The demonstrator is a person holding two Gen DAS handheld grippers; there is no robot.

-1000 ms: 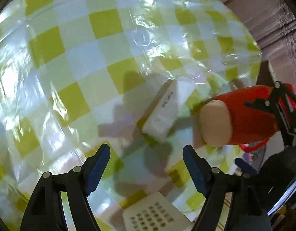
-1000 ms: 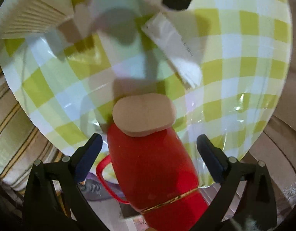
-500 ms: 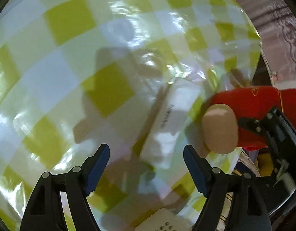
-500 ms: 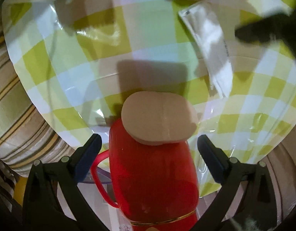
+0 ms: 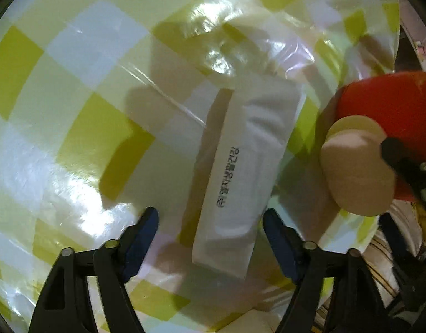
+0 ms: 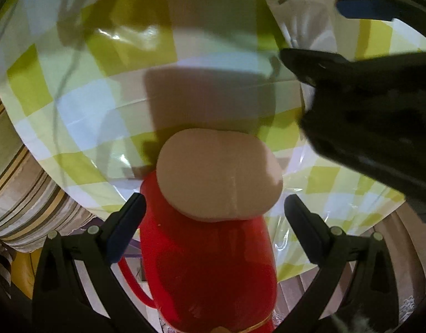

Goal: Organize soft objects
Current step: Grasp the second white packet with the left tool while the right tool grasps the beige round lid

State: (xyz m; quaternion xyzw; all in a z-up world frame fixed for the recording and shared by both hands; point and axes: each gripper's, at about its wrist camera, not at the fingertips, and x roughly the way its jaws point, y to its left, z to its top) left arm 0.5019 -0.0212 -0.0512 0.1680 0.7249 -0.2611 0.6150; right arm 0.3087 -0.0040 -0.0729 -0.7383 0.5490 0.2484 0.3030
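Your left gripper (image 5: pixel 210 227) hangs with fingers spread wide, straddling the near end of a flat white sealed packet (image 5: pixel 240 172) lying on the green-and-white checked plastic tablecloth (image 5: pixel 74 111). Your right gripper (image 6: pixel 213 216) carries a red plush toy with a beige oval foot (image 6: pixel 207 263) between its fingers; grip contact unclear.

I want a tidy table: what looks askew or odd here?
The white packet lies slantwise across the checked tablecloth, between the open left gripper's fingers. The red plush toy hangs partly over the table edge, between the right gripper's fingers. Nothing looks spilled or damaged.
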